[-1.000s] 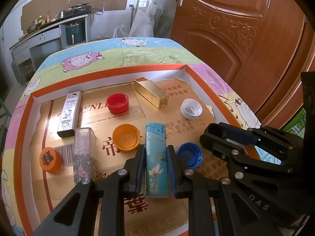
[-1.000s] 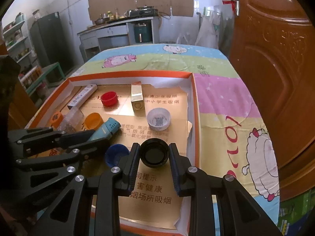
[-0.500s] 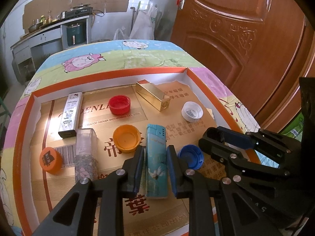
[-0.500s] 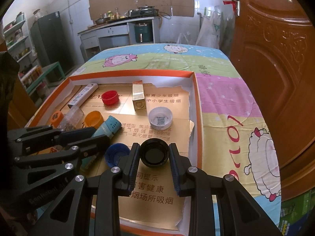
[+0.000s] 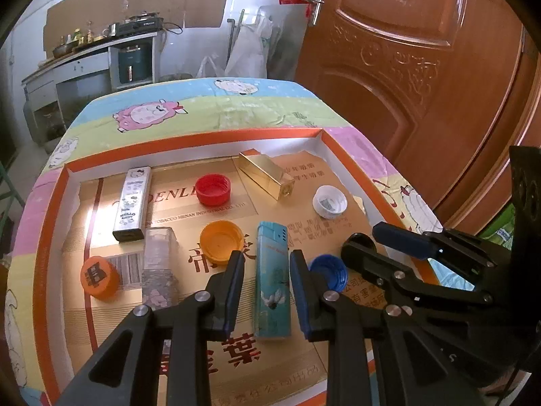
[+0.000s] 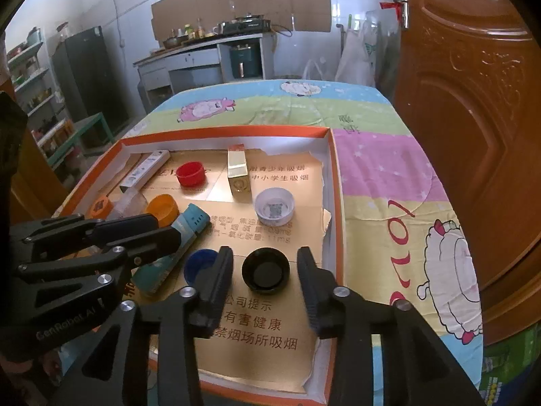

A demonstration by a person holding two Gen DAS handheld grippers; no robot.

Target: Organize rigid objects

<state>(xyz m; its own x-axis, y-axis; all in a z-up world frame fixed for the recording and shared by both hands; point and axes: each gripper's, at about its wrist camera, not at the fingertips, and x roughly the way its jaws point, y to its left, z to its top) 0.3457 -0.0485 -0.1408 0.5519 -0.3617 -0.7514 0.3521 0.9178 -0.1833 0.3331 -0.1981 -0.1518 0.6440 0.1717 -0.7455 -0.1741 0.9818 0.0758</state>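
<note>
A shallow orange-rimmed tray [image 5: 189, 142] lined with gold card holds the objects. My left gripper [image 5: 267, 264] is open astride a teal lighter [image 5: 272, 280] that lies flat on the liner. My right gripper [image 6: 265, 260] is open astride a black bottle cap [image 6: 265, 270] resting open side up. The right gripper's fingers [image 5: 399, 237] show at the right of the left wrist view. A blue cap [image 5: 329, 270] lies between the two grippers; it also shows in the right wrist view [image 6: 199, 265].
Also in the tray are a gold box [image 5: 265, 174], a red cap [image 5: 213, 189], a white cap [image 5: 329, 201], an orange cap [image 5: 221, 242], a labelled orange cap [image 5: 98, 277], a clear box [image 5: 159, 264] and a Hello Kitty lighter [image 5: 132, 203]. A wooden door [image 5: 422, 67] stands at right.
Both grippers have opened. The left has let go of the teal lighter and the right has let go of the black cap; both objects now rest on the tray liner.
</note>
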